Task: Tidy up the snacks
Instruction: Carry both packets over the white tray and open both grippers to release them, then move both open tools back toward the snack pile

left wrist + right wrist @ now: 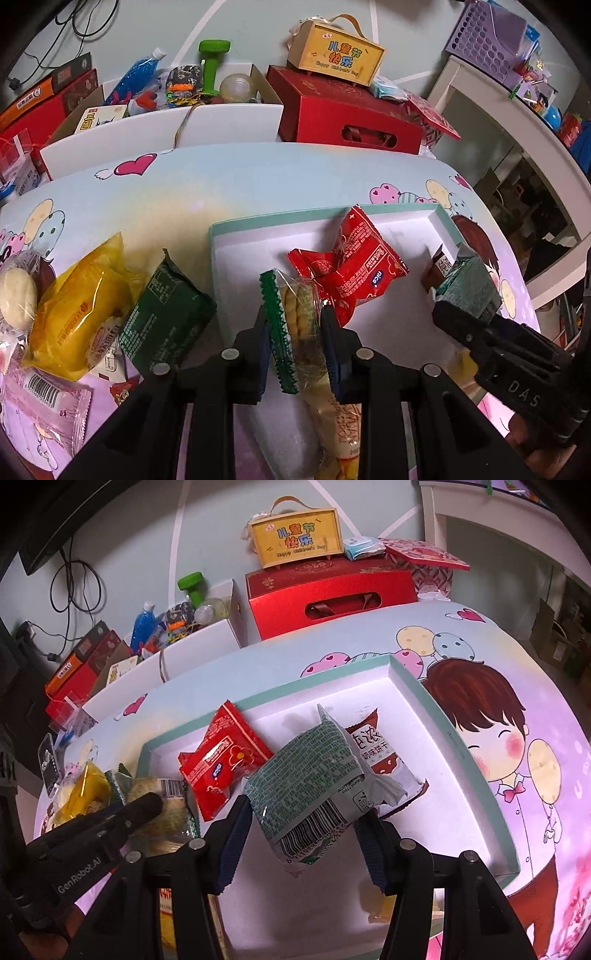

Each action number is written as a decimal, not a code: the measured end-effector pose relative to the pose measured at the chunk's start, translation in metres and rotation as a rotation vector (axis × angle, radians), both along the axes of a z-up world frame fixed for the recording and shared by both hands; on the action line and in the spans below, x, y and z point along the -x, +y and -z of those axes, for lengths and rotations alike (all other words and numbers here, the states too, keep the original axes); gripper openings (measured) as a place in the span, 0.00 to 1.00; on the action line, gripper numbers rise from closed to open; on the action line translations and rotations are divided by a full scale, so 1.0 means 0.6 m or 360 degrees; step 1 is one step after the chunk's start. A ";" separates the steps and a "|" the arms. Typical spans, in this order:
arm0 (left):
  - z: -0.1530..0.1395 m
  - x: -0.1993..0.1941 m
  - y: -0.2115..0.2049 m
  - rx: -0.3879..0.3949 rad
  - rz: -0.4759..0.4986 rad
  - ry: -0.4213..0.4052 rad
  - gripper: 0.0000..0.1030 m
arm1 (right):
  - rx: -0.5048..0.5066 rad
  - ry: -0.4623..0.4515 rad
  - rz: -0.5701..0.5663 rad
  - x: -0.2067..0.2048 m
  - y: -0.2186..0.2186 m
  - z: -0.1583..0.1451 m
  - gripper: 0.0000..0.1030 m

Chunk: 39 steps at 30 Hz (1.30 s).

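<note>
1. Left gripper (295, 321): its jaws are drawn in narrow and clamp a clear packet with a green serrated edge (291, 325) that shows pale yellow biscuits inside; the packet hangs over the near part of the white tray.
2. Right gripper (301, 812): its jaws are set partway in and pinch a grey-green packet (314, 775) bearing a barcode at its lower end; the packet is held above the tray, partly covering a brown-and-white biscuit packet (384, 753) that lies on the tray floor.
3. White tray with a mint-green rim (406, 212): it rests on the bench (221, 173), whose cover is printed with hearts, balloons and a cartoon child.
4. Red packet (354, 258): it lies in the tray, crumpled, just beyond the left gripper's packet and touching it as far as can be told.
5. Snacks outside the tray, on the bench to its left in the left wrist view: a dark green packet (166, 317) beside the tray's wall, a yellow packet (81, 314) next to it, a pink packet (44, 410) nearer the camera, and a round pale bun (16, 295) at the edge.
6. Beyond the bench: a red gift box (343, 107) topped by a yellow carry box (336, 55), and an open white carton (155, 129) of mixed items including a green dumbbell (212, 62).
</note>
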<state>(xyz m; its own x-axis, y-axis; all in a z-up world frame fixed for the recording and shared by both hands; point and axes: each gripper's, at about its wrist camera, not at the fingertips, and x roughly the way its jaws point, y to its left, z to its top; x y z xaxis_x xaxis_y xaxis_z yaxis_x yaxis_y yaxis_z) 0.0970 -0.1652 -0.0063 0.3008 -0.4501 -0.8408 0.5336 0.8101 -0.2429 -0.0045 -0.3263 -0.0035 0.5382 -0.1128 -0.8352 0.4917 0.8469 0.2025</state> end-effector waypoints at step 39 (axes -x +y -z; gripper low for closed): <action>-0.026 -0.003 0.045 -0.0231 -0.0290 -0.0106 0.92 | 0.0127 0.0018 0.0014 -0.002 0.000 -0.001 1.00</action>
<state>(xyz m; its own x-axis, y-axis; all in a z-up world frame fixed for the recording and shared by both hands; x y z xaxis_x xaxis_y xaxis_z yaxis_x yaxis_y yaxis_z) 0.0987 -0.1382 0.0096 0.4228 -0.2594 -0.8683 0.3864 0.9183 -0.0862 -0.0033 -0.3263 -0.0031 0.5274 -0.1838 -0.8295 0.5012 0.8557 0.1290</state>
